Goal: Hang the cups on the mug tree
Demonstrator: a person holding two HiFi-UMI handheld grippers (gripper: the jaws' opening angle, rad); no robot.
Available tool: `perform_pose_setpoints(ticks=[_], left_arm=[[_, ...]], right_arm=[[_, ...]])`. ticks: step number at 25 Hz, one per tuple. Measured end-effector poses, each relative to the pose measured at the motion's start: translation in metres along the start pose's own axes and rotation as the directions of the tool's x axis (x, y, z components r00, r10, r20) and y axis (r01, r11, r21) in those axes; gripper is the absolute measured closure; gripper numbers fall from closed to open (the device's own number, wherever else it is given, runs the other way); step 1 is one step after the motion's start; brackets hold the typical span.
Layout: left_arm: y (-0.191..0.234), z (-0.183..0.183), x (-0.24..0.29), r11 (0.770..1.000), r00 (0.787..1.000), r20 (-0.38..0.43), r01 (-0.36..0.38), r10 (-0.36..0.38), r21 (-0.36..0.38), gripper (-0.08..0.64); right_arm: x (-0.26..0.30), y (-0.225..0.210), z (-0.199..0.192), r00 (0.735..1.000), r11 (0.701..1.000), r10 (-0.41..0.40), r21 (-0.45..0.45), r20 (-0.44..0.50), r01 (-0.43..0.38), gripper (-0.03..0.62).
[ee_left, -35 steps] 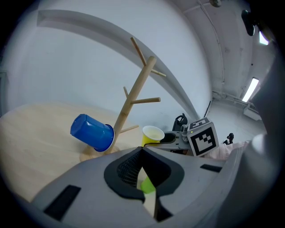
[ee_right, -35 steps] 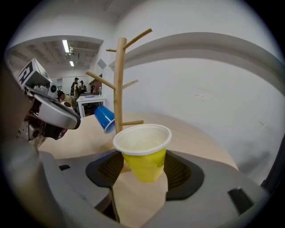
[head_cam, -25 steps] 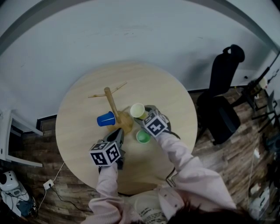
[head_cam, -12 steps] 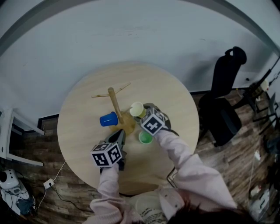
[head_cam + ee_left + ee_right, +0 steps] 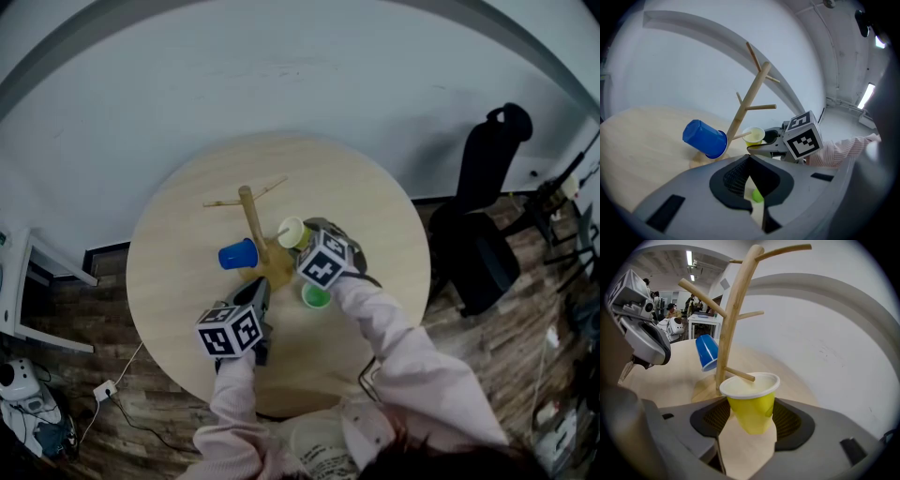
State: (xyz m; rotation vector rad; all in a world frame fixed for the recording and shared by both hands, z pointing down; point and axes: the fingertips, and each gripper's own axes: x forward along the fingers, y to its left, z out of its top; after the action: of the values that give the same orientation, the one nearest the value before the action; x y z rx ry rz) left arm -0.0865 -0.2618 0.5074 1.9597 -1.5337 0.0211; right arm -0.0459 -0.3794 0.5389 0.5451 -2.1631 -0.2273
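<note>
The wooden mug tree (image 5: 251,217) stands mid-table, and a blue cup (image 5: 237,254) hangs on a low peg on its left side. My right gripper (image 5: 302,242) is shut on the yellow cup (image 5: 752,404), holding it tilted off the table just right of the trunk (image 5: 735,310). A short lower peg (image 5: 739,374) reaches over that cup's rim. A green cup (image 5: 315,296) stands upright on the table (image 5: 375,216) under my right gripper's cube. My left gripper (image 5: 258,289) rests near the tree's base, shut and empty (image 5: 750,157). The green cup (image 5: 757,196) shows through the gap behind its tips.
A black office chair (image 5: 483,216) stands right of the round table. At the left edge of the head view is a white frame (image 5: 28,291), and a cable and plug (image 5: 105,389) lie on the wooden floor. Upper pegs (image 5: 783,249) of the tree are bare.
My right gripper has rolled with the yellow cup and edged closer to the trunk. The left gripper has stayed put.
</note>
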Motion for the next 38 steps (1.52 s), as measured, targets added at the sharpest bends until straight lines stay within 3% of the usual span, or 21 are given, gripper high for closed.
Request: perform_pose_setpoints(ticks=[15,21,38], left_arm=[[0.006,-0.002,-0.004,1.0,1.0,0.0,-0.009,0.009,-0.013,0.545],[0.007,-0.004,-0.006,1.0,1.0,0.005,-0.013,0.014,-0.018,0.545],[0.011,-0.005,-0.014,0.999,0.999,0.015,-0.031,0.031,-0.029,0.545]], right_arm=[[0.006,0.006,0.008,0.999,0.99,-0.022,-0.14,-0.034,0.017,0.319],[0.007,0.011,0.012,0.998,0.97,-0.042,-0.24,-0.054,0.028,0.319],[0.011,0.015,0.014,0.992,0.912,-0.107,-0.404,-0.066,0.072,0.318]])
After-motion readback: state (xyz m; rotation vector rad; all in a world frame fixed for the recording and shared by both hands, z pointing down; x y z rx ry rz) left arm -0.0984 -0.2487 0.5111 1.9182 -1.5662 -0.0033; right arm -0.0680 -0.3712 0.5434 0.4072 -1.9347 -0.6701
